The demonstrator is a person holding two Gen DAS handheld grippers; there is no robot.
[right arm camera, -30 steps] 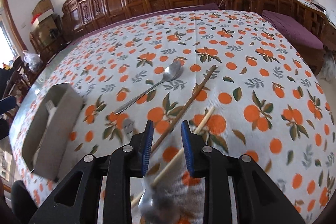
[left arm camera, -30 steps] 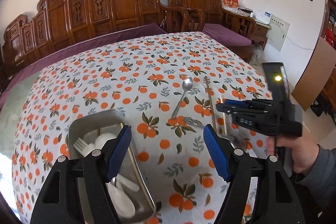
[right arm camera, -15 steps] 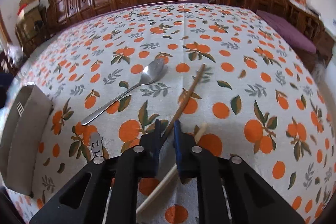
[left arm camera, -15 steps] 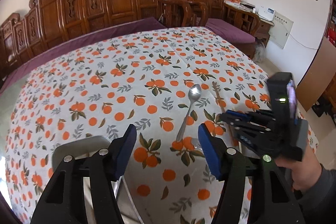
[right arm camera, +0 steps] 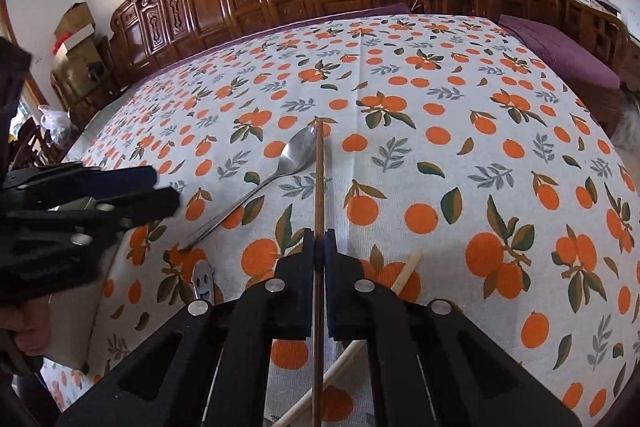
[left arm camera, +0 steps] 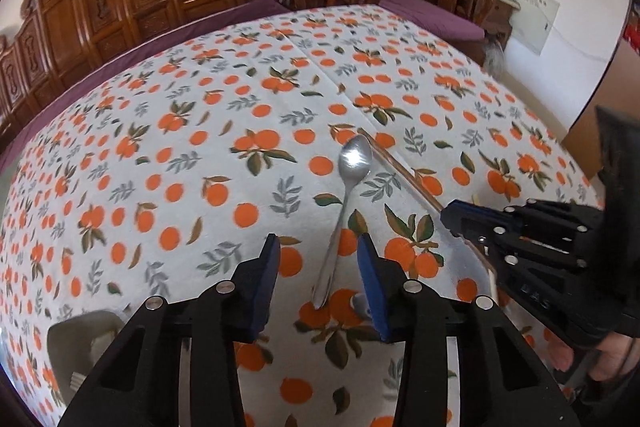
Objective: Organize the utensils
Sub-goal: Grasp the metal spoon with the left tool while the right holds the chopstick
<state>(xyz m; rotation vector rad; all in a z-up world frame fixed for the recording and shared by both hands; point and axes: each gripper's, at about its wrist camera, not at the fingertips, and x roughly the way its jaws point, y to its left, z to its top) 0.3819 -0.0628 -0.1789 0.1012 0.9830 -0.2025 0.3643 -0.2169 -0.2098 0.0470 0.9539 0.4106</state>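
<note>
A steel spoon point(left arm camera: 354, 163) lies on the orange-print tablecloth, its handle running down between the blue pads of my left gripper point(left arm camera: 318, 263). The jaws are closing but stand clear of the handle. My right gripper point(right arm camera: 319, 245) is shut on a dark brown chopstick point(right arm camera: 319, 183), which points away beside the spoon point(right arm camera: 296, 151). In the left wrist view the right gripper point(left arm camera: 448, 217) holds that chopstick point(left arm camera: 404, 173) at the right. In the right wrist view the left gripper point(right arm camera: 166, 187) shows at the left. A pale chopstick point(right arm camera: 406, 275) lies under the right gripper.
A metal tray point(left arm camera: 68, 339) holding white utensils sits at the lower left. A small utensil handle with a smiley face point(right arm camera: 202, 281) lies near the spoon's end. Carved wooden chairs line the table's far side. A hand point(left arm camera: 568, 359) grips the right tool.
My left gripper has moved right from above the tray to the spoon's handle and sunk, its jaws narrowing. My right gripper has shut on the dark chopstick.
</note>
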